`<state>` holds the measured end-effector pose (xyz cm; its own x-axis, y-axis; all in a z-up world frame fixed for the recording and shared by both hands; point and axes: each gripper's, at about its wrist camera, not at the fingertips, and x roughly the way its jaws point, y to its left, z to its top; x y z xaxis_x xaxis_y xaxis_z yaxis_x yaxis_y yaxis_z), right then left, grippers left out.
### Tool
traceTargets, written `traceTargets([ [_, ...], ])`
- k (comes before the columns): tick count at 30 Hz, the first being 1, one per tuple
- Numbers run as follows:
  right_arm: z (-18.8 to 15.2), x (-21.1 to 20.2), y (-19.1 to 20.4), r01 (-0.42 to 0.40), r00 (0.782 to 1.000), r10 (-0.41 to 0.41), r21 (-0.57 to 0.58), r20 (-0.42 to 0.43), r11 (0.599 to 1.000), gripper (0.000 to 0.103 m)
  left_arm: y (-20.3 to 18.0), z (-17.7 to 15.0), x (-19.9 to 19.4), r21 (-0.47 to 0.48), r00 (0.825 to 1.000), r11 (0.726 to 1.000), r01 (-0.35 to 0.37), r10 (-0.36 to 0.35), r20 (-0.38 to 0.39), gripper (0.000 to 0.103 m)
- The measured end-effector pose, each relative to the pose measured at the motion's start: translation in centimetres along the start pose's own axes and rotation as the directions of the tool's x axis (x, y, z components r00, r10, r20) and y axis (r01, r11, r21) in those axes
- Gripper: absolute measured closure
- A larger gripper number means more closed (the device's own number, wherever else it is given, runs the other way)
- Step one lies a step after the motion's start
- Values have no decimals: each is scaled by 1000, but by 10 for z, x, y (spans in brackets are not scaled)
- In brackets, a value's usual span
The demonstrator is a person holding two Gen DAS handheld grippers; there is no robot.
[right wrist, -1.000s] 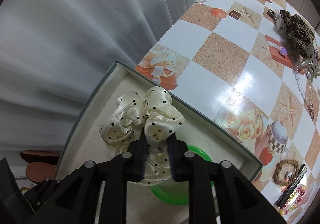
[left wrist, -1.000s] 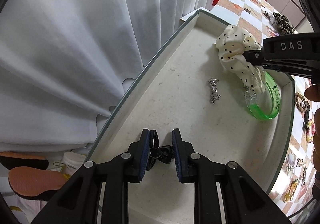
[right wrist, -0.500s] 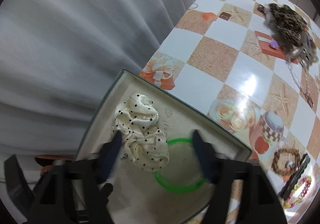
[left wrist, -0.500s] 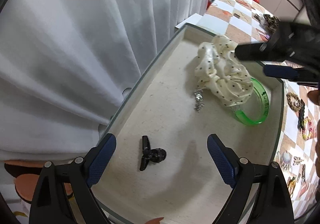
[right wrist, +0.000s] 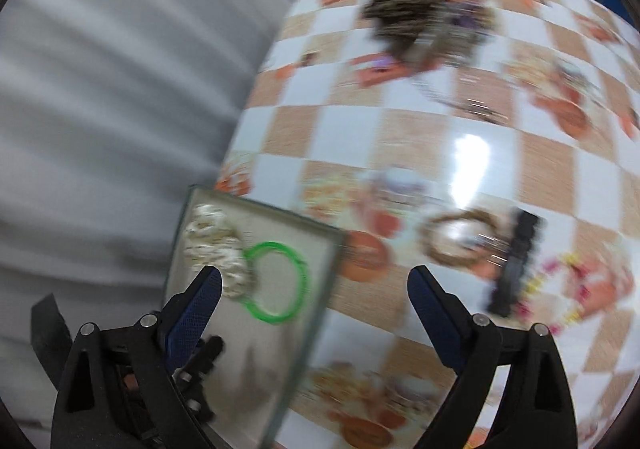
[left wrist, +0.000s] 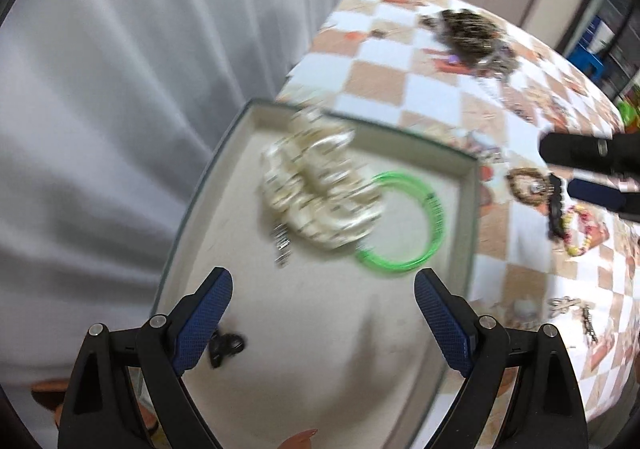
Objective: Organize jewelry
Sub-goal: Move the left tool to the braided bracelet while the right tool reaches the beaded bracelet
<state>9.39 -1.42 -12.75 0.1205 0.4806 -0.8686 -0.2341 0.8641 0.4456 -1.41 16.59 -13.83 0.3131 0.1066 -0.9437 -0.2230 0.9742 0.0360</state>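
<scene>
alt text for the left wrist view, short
The open left tool hangs empty over a shallow tray holding a dotted cream scrunchie, a green bangle, a small silver chain and a black clip. More jewelry lies on the checkered table beyond; the picture is motion-blurred.

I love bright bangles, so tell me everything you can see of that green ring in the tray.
The green bangle is a thin, glossy, see-through hoop, plastic by its look, lying flat on the pale floor of the tray near its right wall. The cream polka-dot scrunchie overlaps its left edge. Nothing grips it. The picture is blurred, so fine marks cannot be read.
</scene>
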Motion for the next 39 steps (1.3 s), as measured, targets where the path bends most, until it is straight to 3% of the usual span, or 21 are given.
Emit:
traceTargets([
  [10,-27,-53,-110,157,985,-168,223,32,962,8,-72,32,-3,127,995,988,93,-95,10,7],
  [17,-47,-63,-156,212,973,-230,315,20,925,8,-116,51,13,192,988,969,153,-151,-26,7],
  [22,-53,-64,-168,239,967,-256,331,7,913,8,-137,68,27,275,991,953,130,-133,-11,9],
  [23,-53,-62,-168,241,966,-258,330,7,912,8,-140,72,30,289,992,949,126,-129,-8,19],
  [24,-52,-61,-169,247,965,-263,328,5,912,8,-144,75,35,304,992,945,121,-122,-16,23],
  [31,-44,-47,-168,289,954,-300,284,-4,914,10,-162,88,61,346,992,930,122,-111,-52,26],
  [33,-43,-42,-168,306,949,-315,269,-13,913,17,-167,89,67,359,991,924,129,-111,-72,34],
  [39,-40,-30,-169,333,942,-334,239,-35,912,29,-176,87,79,381,990,915,131,-101,-100,34],
])
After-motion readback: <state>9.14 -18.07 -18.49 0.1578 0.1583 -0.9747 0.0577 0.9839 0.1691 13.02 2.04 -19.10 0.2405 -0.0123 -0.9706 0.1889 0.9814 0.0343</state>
